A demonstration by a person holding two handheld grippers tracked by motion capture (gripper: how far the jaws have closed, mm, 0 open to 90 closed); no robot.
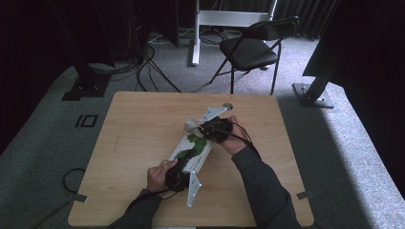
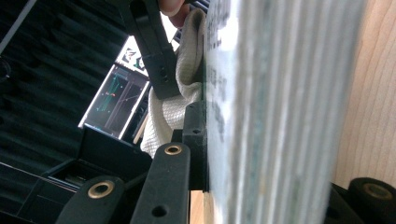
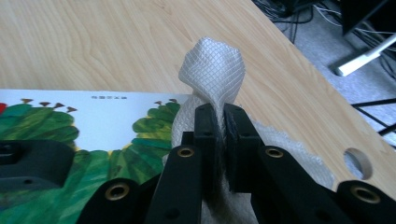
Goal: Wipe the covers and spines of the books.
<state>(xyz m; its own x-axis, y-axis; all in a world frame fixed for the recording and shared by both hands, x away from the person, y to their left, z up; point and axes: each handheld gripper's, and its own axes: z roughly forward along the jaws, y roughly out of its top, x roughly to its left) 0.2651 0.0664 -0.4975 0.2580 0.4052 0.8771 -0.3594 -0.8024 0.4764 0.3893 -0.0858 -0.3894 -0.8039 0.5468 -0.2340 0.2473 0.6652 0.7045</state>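
- High view: the book (image 1: 192, 150), white-covered with a green caterpillar picture, lies slantwise at the middle of the wooden table (image 1: 133, 138).
- The left gripper (image 1: 177, 175) sits at the book's near end; in the left gripper view its jaws clamp the book's edge (image 2: 261, 112), one on each side.
- The right gripper (image 1: 206, 129) is over the book's far end, jaws pressed almost together on a white mesh cloth (image 3: 212, 70).
- The cloth bunches up above the jaws and rests against the book's far corner.
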